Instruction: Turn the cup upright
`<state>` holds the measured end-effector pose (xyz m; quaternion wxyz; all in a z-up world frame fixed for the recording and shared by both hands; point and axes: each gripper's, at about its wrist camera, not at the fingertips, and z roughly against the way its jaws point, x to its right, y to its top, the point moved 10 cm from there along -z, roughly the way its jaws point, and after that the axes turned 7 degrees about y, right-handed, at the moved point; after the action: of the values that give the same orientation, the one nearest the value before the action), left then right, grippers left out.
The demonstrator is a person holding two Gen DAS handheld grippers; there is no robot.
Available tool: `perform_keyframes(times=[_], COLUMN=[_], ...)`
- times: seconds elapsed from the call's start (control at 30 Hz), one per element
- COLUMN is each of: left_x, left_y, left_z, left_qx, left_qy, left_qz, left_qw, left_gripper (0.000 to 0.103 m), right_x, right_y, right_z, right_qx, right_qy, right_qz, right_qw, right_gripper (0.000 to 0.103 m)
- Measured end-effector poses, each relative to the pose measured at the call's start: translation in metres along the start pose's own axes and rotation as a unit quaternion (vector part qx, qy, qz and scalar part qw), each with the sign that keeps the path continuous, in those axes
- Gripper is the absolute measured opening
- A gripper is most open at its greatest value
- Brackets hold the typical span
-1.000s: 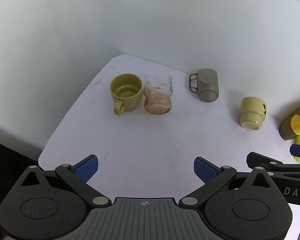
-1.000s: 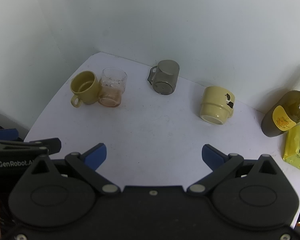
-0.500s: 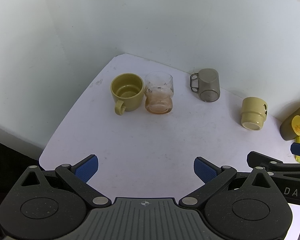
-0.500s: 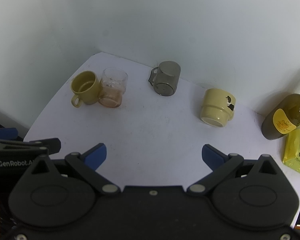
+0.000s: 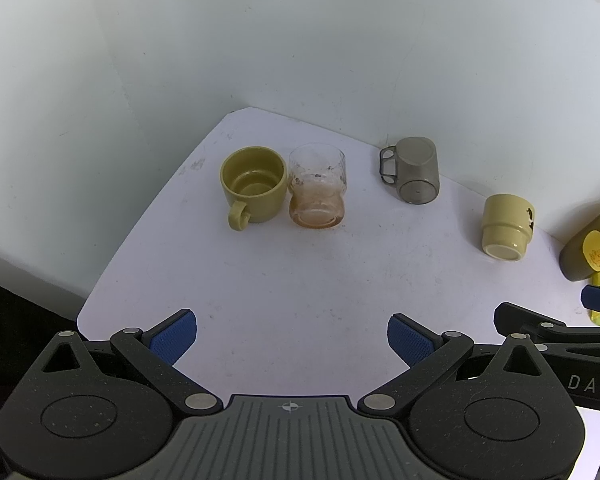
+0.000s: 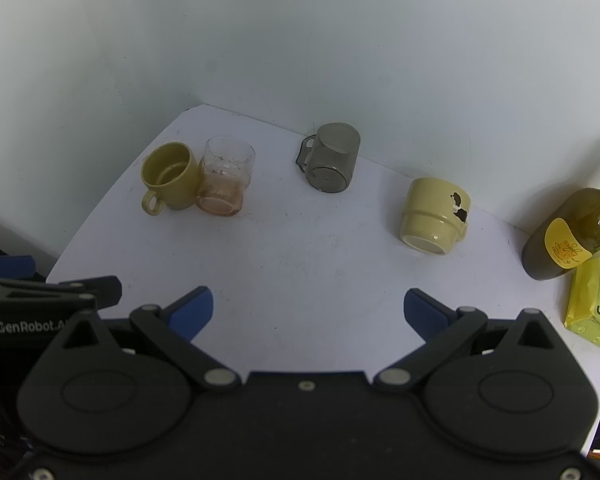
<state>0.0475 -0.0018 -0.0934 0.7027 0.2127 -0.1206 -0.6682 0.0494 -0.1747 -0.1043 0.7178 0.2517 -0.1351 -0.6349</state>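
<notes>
Both tongs, left (image 5: pixel 292 338) & right (image 6: pixel 308 312), still spread wide, empty; cups (image 6: pixel 434 216) unmoved, view barely shifted.

R gripper (image 6: pixel 308 312) is held wide open above the white table (image 6: pixel 300 248), nothing between the pads. Ahead-left, an olive mug (image 6: pixel 168 178) touching a glass (image 6: pixel 224 178); straight ahead, grey cup (image 6: pixel 332 158) upside down; ahead-right, cream cup (image 6: pixel 434 218) inverted. Far right, a bottle (image 6: pixel 572 236).

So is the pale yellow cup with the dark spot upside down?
Yes. The pale yellow cup is upside down: its flat base faces up.
</notes>
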Motion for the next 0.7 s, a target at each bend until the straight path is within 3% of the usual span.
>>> perform_keyframes(times=[0.7], left_x=[0.0003], left_y=[0.0006], left_z=[-0.0021], left_qx=[-0.001], left_qy=[-0.002], left_qz=[-0.002], left_qw=[1.0000], left_gripper=[0.103], right_x=[-0.0008], right_y=[0.0009], right_z=[0.0014], right_qx=[-0.003], right_qy=[-0.002], right_qz=[0.000], right_qw=[1.000], right_gripper=[0.103])
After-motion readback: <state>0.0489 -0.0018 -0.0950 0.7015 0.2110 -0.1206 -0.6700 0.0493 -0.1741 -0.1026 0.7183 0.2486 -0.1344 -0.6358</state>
